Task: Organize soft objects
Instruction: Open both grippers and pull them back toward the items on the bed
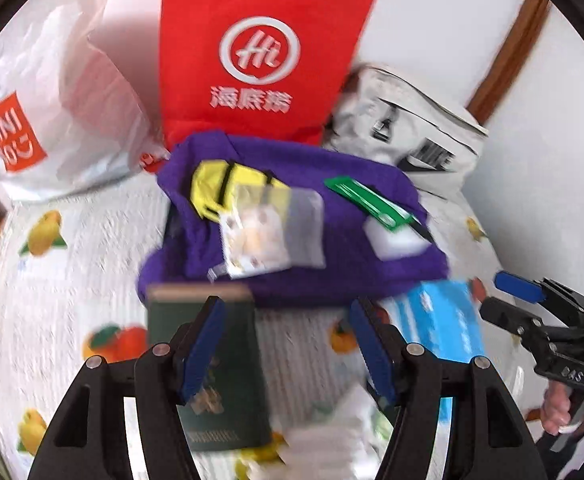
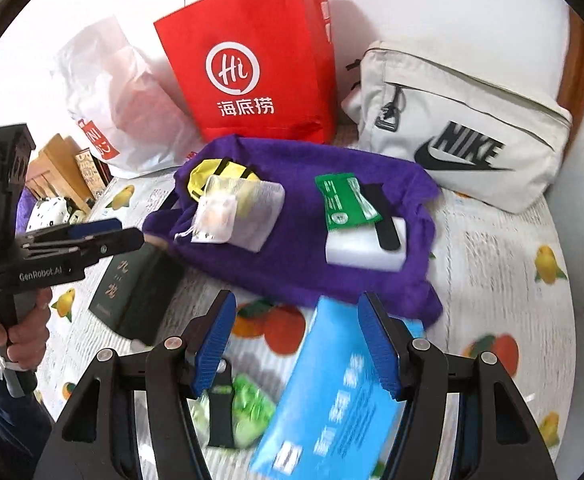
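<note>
Nearest the lenses, 2 pairs of blue-padded fingers are seen held apart above a fruit-printed bedspread. Nothing is clamped by the left gripper: a dark green book is seen below its left finger and a light blue packet beyond its right one, and no contact with either can be made out through the blur. The jaws of the right gripper are likewise parted and empty, with the same light blue packet lying beneath them and a pale green wrapped item beside it. Farther back, a purple cloth is spread on the bedspread, and on it are laid a yellow pouch, a translucent drawstring bag, a green sachet and a white block crossed by a black strap. Behind the cloth, a red paper bag is stood upright, flanked by a white plastic bag on the left and a cream Nike pouch on the right. Each gripper is held by a hand at its handle.
</note>
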Available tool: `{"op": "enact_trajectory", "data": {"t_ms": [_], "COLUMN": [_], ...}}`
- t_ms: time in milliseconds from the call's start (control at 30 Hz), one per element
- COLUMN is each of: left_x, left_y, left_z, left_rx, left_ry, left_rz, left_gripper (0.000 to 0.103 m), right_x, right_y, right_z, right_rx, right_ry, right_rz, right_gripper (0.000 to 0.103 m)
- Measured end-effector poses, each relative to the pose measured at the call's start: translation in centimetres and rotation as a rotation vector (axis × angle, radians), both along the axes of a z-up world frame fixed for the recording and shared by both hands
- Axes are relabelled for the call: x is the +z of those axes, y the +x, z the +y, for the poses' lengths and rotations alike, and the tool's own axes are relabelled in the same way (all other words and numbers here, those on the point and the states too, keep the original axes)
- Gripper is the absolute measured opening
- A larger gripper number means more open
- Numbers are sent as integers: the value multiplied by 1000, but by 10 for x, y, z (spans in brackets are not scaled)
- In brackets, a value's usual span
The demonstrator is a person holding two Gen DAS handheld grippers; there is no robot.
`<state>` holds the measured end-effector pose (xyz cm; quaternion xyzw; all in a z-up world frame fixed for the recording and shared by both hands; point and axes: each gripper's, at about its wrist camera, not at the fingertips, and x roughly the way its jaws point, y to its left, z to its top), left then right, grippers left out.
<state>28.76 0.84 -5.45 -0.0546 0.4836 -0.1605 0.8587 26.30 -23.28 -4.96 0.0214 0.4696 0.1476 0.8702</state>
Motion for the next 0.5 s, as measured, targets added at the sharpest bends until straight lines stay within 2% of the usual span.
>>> {"op": "enact_trajectory", "data": {"t_ms": [200,333,500], "left_x": [-15,-30,-44], "left_y": [-46,-69,-98], "left_z": [-8,-8,-4], "left_rx": [-18,-18,-10], "left_ry": [18,2,2], "left_rz": [40,67,69], "left_gripper": [63,63,63], "right_x": [1,-3,-11], "right_y": [-41,-65,-89], "right_z": [-9,-13,-15], "right_rx": [-29,-33,-29], "right_ry": [35,43,42], "right_rz": [2,8,16], "right_gripper": [63,63,63]}}
